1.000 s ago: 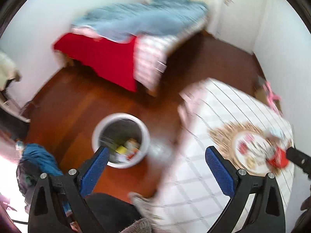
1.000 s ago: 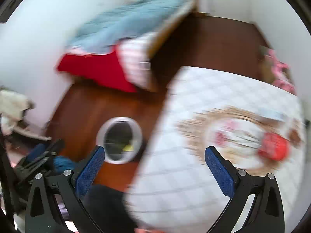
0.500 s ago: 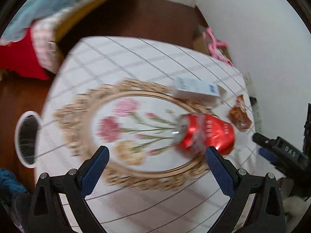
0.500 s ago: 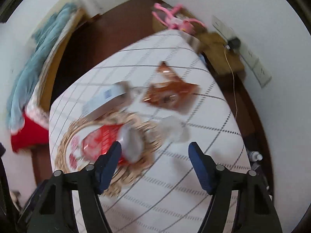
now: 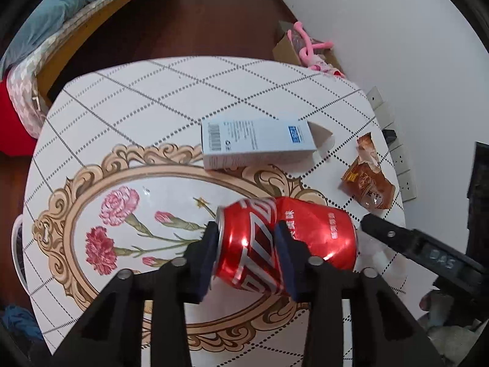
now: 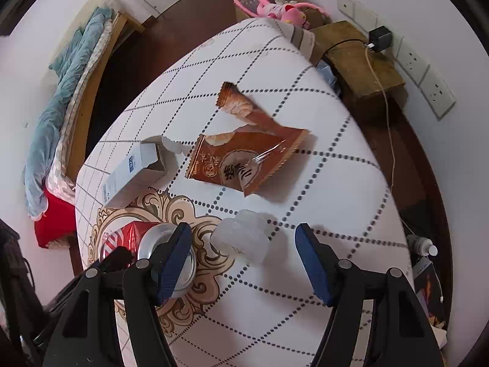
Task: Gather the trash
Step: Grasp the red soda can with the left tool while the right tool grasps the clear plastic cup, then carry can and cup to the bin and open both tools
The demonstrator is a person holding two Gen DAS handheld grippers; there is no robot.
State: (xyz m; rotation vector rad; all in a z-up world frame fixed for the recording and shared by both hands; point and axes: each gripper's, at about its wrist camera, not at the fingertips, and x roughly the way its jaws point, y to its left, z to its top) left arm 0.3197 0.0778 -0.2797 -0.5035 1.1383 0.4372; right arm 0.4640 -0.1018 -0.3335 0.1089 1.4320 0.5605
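Both tools: left tool (image 5: 247, 238) clamped on red can (image 5: 287, 244); right tool (image 6: 244, 257) apart near clear plastic wad (image 6: 244, 235).

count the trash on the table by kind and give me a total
soda can: 1
cardboard box: 1
snack wrapper: 1
clear plastic piece: 1
total: 4

Dented red aluminium drink can (image 5: 285, 246) lies on its side on the white diamond-patterned table (image 5: 146, 91), over the flower medallion, between the left gripper (image 5: 247, 257) fingers. White rectangular cardboard box (image 5: 256, 143) lies behind the can; torn brown snack wrapper (image 5: 368, 183) to the box's right, near the table edge. Crumpled clear plastic cup (image 6: 243, 240) lies on the table between the right gripper (image 6: 244, 263) fingers, wrapper behind it, can to its left.
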